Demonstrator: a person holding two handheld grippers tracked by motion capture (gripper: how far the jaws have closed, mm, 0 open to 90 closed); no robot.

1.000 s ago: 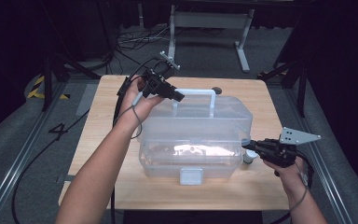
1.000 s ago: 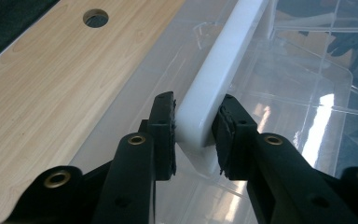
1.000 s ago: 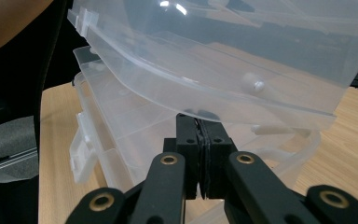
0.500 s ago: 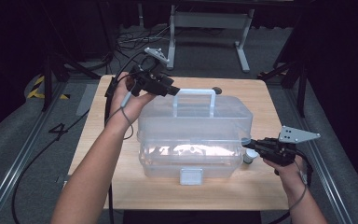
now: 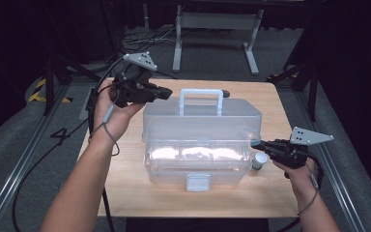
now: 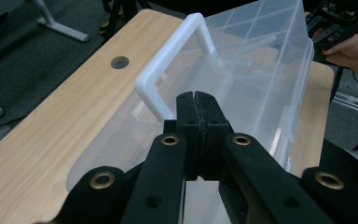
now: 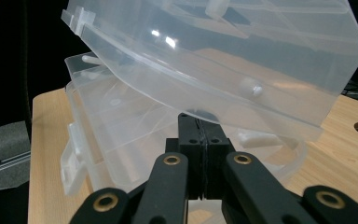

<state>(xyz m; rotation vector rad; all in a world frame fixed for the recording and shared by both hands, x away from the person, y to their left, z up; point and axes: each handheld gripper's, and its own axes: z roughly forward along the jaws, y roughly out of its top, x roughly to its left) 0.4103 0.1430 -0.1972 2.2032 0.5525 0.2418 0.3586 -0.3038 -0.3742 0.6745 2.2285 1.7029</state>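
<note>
— Clear plastic box (image 5: 200, 130) is sitting mid-table (image 5: 125, 193), white handle (image 5: 201, 93) standing up on top; how far along are we w/ opening it?

— Partway, I'd say; in the right gripper view the lid (image 7: 223, 51) is tilting up off the base (image 7: 121, 121), w/ a gap showing between them; front latch (image 5: 197, 182) is looking undone, tho that's my reading.

— Right gripper (image 5: 257, 143) doing what?

— Jaws pressed together, nothing between them; the tip is poking at the box's right end, just under the lid edge; whether it's actually propping the lid I can't tell; a small capped pot (image 5: 259, 160) is standing just beside it.

— And the left gripper (image 5: 166, 92)?

— Hovering off the box's back-left corner, near the handle but not touching it; its jaws have just been closing and are now clamped on nothing.

— So what's left?

— Prob. most of the swing; lid is sitting barely ajar, not folded back; someone's still needing to lift it fully, maybe by the handle; contents are looking too blurry thru the plastic to name.
</note>
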